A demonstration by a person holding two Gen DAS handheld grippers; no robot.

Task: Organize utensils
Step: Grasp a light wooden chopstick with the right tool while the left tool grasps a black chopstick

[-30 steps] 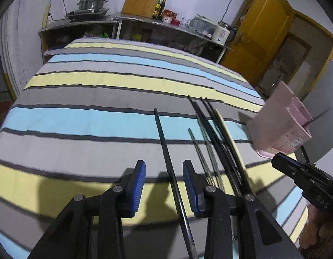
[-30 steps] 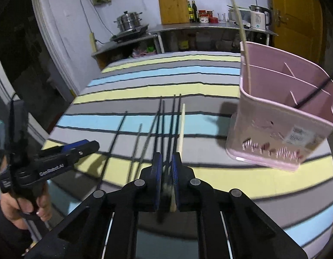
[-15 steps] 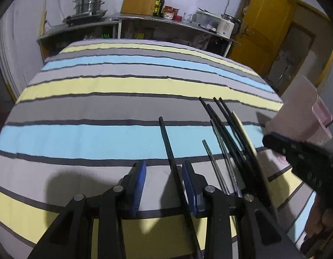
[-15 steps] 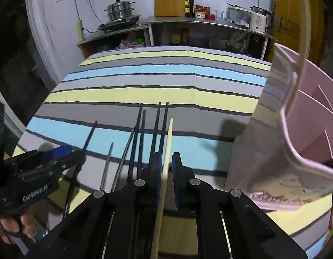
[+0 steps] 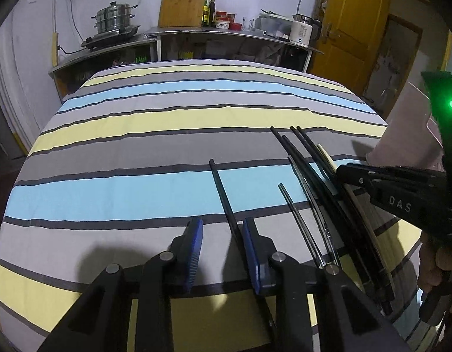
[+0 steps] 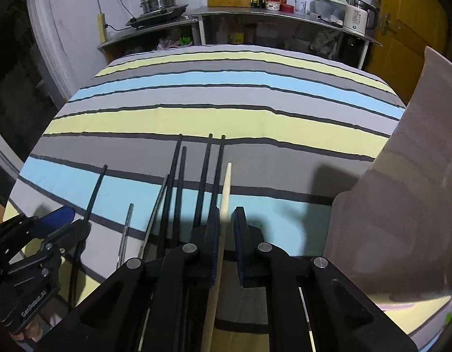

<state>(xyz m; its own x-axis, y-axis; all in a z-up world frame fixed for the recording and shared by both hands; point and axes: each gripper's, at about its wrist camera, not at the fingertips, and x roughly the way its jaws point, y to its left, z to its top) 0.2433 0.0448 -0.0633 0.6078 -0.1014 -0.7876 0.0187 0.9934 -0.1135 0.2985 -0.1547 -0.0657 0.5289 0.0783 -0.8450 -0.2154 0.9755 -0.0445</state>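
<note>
Several chopsticks lie side by side on the striped tablecloth [image 5: 167, 123]. My left gripper [image 5: 223, 245] is open and low over the cloth, with a lone black chopstick [image 5: 224, 196] lying between its blue pads, close to the right one. My right gripper [image 6: 226, 234] is open a little, straddling a pale wooden chopstick [image 6: 224, 202] that lies on the cloth. Black chopsticks [image 6: 206, 176] and metal ones [image 6: 126, 228] lie left of it. A pink utensil holder [image 6: 407, 205] stands at the right.
A counter with a steamer pot [image 5: 116, 19], cutting board [image 5: 182, 0], bottles and a kettle [image 5: 302, 30] runs behind the table. A yellow door [image 5: 355, 29] is at the back right. The right gripper also shows in the left wrist view [image 5: 340, 173].
Both grippers have dropped lower and closer to the chopsticks. The right gripper's jaws have spread slightly around the wooden chopstick. The pink holder has slid to the right edge of both views.
</note>
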